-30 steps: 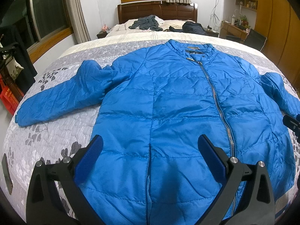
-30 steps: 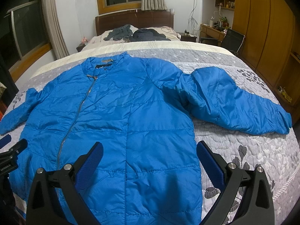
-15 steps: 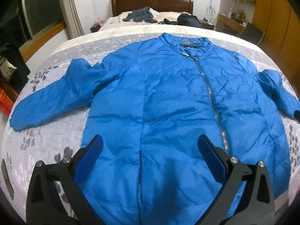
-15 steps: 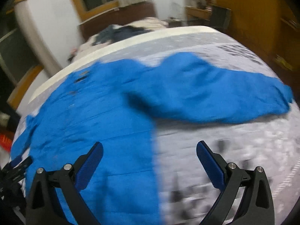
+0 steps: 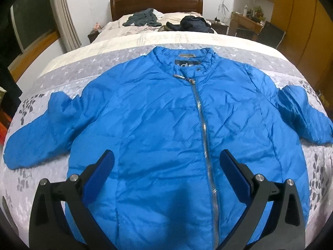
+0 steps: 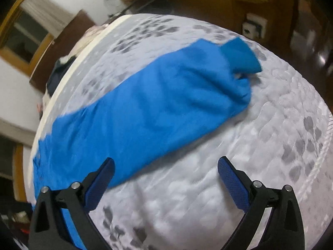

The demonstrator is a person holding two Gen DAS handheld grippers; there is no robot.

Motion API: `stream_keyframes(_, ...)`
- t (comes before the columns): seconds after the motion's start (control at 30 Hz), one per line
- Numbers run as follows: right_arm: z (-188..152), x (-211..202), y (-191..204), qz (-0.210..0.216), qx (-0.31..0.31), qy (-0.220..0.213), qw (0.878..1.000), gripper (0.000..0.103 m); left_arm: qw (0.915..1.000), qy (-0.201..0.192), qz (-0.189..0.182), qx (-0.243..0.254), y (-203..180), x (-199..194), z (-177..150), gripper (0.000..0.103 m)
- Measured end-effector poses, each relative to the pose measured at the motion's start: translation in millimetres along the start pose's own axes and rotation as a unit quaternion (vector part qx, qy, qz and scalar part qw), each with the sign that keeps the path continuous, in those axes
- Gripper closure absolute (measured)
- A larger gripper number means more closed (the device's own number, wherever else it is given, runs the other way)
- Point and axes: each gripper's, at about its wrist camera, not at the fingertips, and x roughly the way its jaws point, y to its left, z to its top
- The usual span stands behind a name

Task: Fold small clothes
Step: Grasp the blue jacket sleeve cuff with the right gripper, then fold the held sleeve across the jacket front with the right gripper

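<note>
A blue zipped puffer jacket (image 5: 166, 125) lies flat and face up on the bed, collar toward the headboard, both sleeves spread out sideways. My left gripper (image 5: 166, 175) hovers open above the jacket's lower front, with nothing between its blue pads. In the blurred, tilted right wrist view, the jacket's right sleeve (image 6: 166, 95) stretches across the quilt, its cuff (image 6: 241, 56) at the upper right. My right gripper (image 6: 166, 179) stands open over bare quilt just below that sleeve, holding nothing.
The bed's grey floral quilt (image 5: 41, 166) surrounds the jacket. Dark clothes (image 5: 143, 18) lie heaped by the wooden headboard (image 5: 156, 2). A desk (image 5: 245, 20) and wooden wardrobe (image 5: 301, 31) stand to the right; a window and curtain to the left.
My right gripper has swung right and tilted, from over the jacket's body to beside the right sleeve. The left gripper shifted toward the jacket's centre. Both stay open.
</note>
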Motion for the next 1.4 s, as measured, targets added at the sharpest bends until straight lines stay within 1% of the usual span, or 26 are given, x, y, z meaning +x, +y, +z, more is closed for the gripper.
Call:
stream_keyframes(0.1,20.2,13.8,-20.8,0.012,0.029,0.000,1.000,0.012,1.0000,-0.006,0.003,0.002,-4.4,1.5,4.1,0.003)
stream_keyframes(0.17,29.1,20.5,-29.1,0.021,0.043,0.004,0.999,0.014,0.9999,-0.009,0.005,0.001,-5.5,2.0,5.8,0.003)
stream_keyframes(0.23,35.9,22.9,-33.0,0.028,0.050,-0.007,0.998,0.015,0.9999,-0.010,0.008,0.001,-6.3,3.9,7.1,0.003)
stream_keyframes(0.27,39.3,22.5,-34.1,0.029,0.051,-0.016,0.998,0.021,0.9999,-0.010,0.009,0.001,-6.0,4.9,7.4,0.003)
stream_keyframes(0.3,42.3,22.8,-35.9,0.029,0.056,-0.021,0.998,0.031,0.9999,-0.010,0.011,0.000,-5.1,6.0,7.5,0.003)
stream_keyframes(0.33,44.4,22.2,-38.4,0.031,0.062,-0.027,0.997,0.037,0.9999,-0.010,0.012,-0.002,-4.0,7.1,7.3,0.003)
stream_keyframes(0.37,46.8,22.7,-39.7,0.034,0.066,-0.030,0.997,0.055,0.9999,-0.011,0.013,-0.004,-2.5,7.6,7.0,0.003)
stream_keyframes(0.4,50.2,24.4,-41.9,0.037,0.069,-0.032,0.996,0.069,0.9998,-0.010,0.014,-0.005,-1.3,9.0,7.2,0.003)
stream_keyframes(0.43,52.6,25.4,-45.3,0.039,0.075,-0.033,0.996,0.074,0.9998,-0.010,0.015,-0.006,0.5,10.8,7.3,0.003)
stream_keyframes(0.5,55.9,25.2,-48.1,0.061,0.074,-0.036,0.995,0.093,0.9998,-0.009,0.016,-0.010,3.2,13.1,7.2,0.003)
stream_keyframes(0.53,56.4,22.9,-48.3,0.073,0.071,-0.040,0.994,0.094,0.9998,-0.009,0.017,-0.012,4.9,14.0,7.4,0.003)
stream_keyframes(0.57,56.3,18.9,-45.6,0.071,0.063,-0.048,0.994,0.096,0.9997,-0.008,0.018,-0.014,7.2,15.1,7.8,0.003)
stream_keyframes(0.7,53.3,-2.0,-19.7,0.048,0.015,-0.091,0.995,0.098,0.9995,-0.008,0.019,-0.025,14.9,15.8,9.0,0.003)
stream_keyframes(0.8,49.3,-20.9,10.1,0.043,-0.030,-0.121,0.991,0.098,0.9993,-0.012,0.020,-0.030,19.6,12.8,9.6,0.003)
stream_keyframes(0.9,41.4,-35.2,51.5,0.057,-0.080,-0.141,0.985,0.098,0.9991,-0.018,0.018,-0.034,23.0,8.8,10.4,0.003)
stream_keyframes(1.07,14.2,-50.9,132.1,0.101,-0.171,-0.150,0.969,0.098,0.9987,-0.025,0.016,-0.041,30.0,4.2,11.5,0.003)
stream_keyframes(1.2,-16.8,-50.4,197.5,0.136,-0.238,-0.139,0.952,0.098,0.9983,-0.025,0.012,-0.051,37.3,3.1,12.1,0.003)
stream_keyframes(1.3,-49.1,-43.6,247.5,0.163,-0.293,-0.120,0.935,0.098,0.9980,-0.027,0.010,-0.056,42.9,3.2,12.7,0.003)
stream_keyframes(1.4,-77.8,-34.0,283.9,0.166,-0.334,-0.109,0.921,0.098,0.9977,-0.025,0.008,-0.062,48.1,3.6,13.4,0.003)
